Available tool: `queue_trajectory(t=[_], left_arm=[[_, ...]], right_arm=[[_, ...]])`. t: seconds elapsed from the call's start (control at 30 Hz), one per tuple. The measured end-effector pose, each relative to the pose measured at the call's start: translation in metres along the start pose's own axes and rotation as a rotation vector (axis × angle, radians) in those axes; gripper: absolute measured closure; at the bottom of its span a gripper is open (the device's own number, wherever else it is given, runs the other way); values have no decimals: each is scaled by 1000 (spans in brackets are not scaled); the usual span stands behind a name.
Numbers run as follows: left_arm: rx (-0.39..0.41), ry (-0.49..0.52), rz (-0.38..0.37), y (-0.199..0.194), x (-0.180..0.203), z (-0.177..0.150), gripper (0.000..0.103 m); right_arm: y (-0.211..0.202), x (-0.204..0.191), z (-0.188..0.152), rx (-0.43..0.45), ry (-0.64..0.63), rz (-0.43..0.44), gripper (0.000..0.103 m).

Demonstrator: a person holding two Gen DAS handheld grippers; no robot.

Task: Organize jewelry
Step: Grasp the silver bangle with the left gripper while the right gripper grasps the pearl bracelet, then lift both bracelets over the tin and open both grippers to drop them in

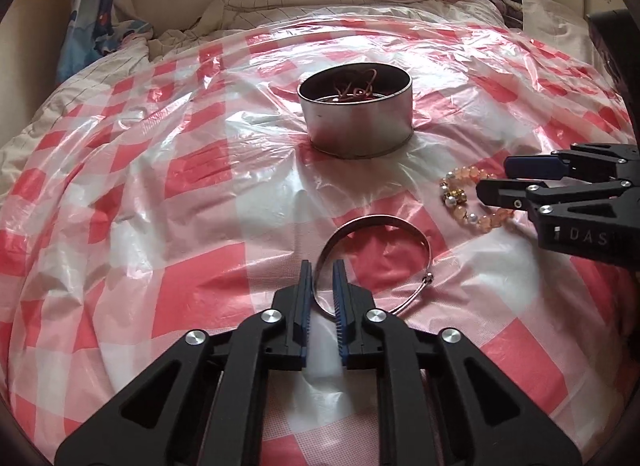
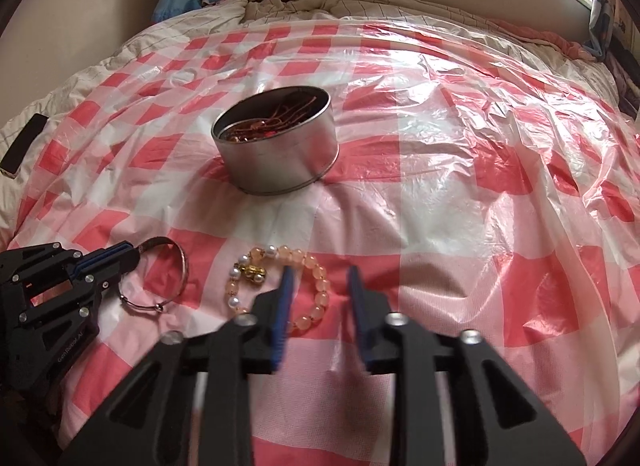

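Observation:
A silver bangle (image 1: 400, 221) lies flat on the red-and-white checked plastic sheet (image 1: 160, 185). My left gripper (image 1: 322, 264) has its blue pads closed against the bangle's near left rim, and the bangle rests on the sheet. To its right is a peach bead bracelet (image 2: 320, 286) with white pearls and a gold charm. My right gripper (image 2: 320, 269) stands open astride the bracelet's right arc, one finger inside the loop and one outside. Behind both sits a round metal tin (image 1: 356, 129) holding reddish cords.
The sheet covers a soft, bulging bed with rumpled bedding at the back. A flat black object (image 2: 24, 145) lies near the left edge. Curtains and a wall close off the far side.

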State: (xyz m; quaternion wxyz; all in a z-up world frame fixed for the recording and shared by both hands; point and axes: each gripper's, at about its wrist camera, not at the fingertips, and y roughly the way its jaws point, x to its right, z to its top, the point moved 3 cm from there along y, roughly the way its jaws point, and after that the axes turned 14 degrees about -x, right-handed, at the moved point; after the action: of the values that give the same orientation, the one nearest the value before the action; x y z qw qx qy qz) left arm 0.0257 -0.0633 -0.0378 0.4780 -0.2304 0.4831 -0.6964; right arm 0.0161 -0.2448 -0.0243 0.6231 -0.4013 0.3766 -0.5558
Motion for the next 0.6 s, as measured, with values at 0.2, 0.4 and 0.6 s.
queue_trajectory(t=[0.2, 0.4, 0.6], left_arm=[[43, -19, -57, -8, -4, 2, 100], [117, -84, -104, -29, -19, 15, 100], [165, -116, -132, -38, -28, 34, 100]], right_arm=[[5, -2, -1, -5, -11, 69, 95], [-39, 9, 8, 141, 72, 297, 95], [-61, 14, 25, 201, 87, 351, 95]])
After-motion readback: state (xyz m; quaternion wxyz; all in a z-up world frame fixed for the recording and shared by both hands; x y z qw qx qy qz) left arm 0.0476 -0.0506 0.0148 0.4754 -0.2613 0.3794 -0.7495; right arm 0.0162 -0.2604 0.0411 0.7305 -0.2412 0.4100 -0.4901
